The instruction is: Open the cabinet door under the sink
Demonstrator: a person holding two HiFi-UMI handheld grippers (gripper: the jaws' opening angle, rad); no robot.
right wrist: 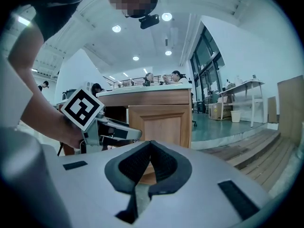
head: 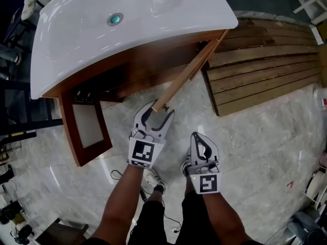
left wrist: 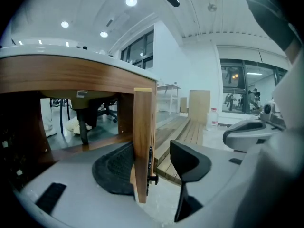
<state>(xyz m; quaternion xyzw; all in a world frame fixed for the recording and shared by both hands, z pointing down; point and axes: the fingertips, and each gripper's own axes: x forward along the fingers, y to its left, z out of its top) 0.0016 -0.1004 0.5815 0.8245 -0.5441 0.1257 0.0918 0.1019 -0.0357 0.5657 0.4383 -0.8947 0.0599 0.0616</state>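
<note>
A white sink [head: 127,19] tops a brown wooden cabinet [head: 127,68]. Its right-hand door [head: 189,73] stands swung out toward me. In the left gripper view that door's free edge [left wrist: 142,146] stands upright between the jaws of my left gripper [left wrist: 153,148], close against the left pad [left wrist: 116,170] and apart from the right finger [left wrist: 190,163]. A small black knob [left wrist: 152,178] sticks out of the door low down. In the head view the left gripper [head: 159,111] straddles the door's end, open. My right gripper [head: 196,137] hangs beside it, shut and empty. In the right gripper view, the right gripper [right wrist: 151,145] faces the door's panelled face [right wrist: 159,125].
The cabinet's left door [head: 87,131] also hangs open. A platform of wooden slats [head: 265,70] lies on the marble floor right of the cabinet. A shoe [head: 152,180] and a cable are by my feet. A white bottle [left wrist: 212,118] stands far off.
</note>
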